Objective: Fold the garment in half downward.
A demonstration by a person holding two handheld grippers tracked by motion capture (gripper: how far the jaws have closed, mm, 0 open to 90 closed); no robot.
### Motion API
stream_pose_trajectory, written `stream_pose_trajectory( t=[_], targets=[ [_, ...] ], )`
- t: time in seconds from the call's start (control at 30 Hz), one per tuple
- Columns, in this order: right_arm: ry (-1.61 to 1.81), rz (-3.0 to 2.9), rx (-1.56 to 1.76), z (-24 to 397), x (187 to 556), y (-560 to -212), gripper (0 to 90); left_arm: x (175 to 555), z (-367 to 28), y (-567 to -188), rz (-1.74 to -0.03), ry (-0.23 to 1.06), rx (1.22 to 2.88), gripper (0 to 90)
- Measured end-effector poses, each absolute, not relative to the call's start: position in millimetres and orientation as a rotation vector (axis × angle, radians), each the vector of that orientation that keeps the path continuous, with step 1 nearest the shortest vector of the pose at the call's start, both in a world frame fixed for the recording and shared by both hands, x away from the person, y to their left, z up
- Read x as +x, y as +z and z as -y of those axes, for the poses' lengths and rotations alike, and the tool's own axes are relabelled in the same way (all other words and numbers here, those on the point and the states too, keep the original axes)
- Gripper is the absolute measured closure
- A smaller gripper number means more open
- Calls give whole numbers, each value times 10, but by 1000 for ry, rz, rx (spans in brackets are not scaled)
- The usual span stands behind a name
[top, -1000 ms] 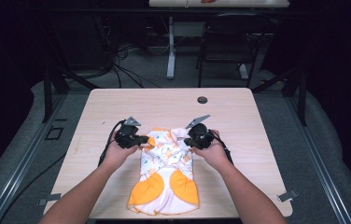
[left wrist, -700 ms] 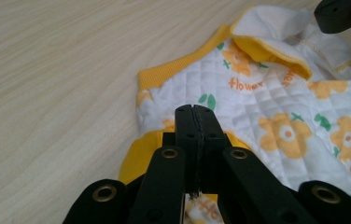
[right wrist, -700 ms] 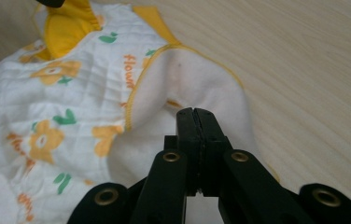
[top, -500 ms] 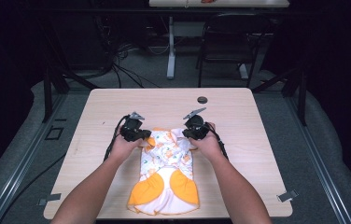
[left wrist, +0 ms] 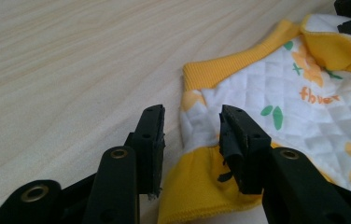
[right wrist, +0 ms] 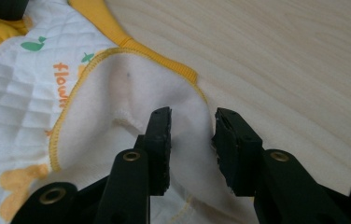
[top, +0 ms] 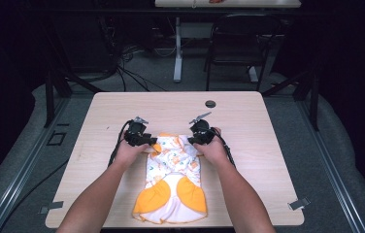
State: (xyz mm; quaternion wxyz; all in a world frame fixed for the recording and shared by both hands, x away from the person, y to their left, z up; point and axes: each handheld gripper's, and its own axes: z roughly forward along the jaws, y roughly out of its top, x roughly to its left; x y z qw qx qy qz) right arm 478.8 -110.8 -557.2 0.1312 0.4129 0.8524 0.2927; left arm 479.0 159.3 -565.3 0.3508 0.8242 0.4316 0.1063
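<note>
I see the little quilted garment [top: 173, 182] lying flat on the table [top: 268, 145], on the near half, in the middle. Its long side runs from me toward the far edge. The two orange parts point back at me, and the yellow band end points away. My left gripper [top: 147, 141] sits at the far left corner of it, and my right gripper [top: 193, 140] at the far right corner. Both have just been opening. Their jaws stand wide, with cloth between them but not pinched.
</note>
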Motion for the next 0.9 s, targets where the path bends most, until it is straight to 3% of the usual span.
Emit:
stream_pose_trajectory(
  t=[0.17,0.47,0.9],
  targets=[
    [855,-2487,1241,1113,4804,-5608,604,4785,-1598,-5713,-1106,224,2137,557],
    [804,-2528,1232,1126,4805,-5637,573,4753,-1549,-5713,-1072,285,2204,574],
    [825,-2582,1165,1079,4767,-5629,817,4734,-1511,-5701,-1075,235,2209,822]
  ],
)
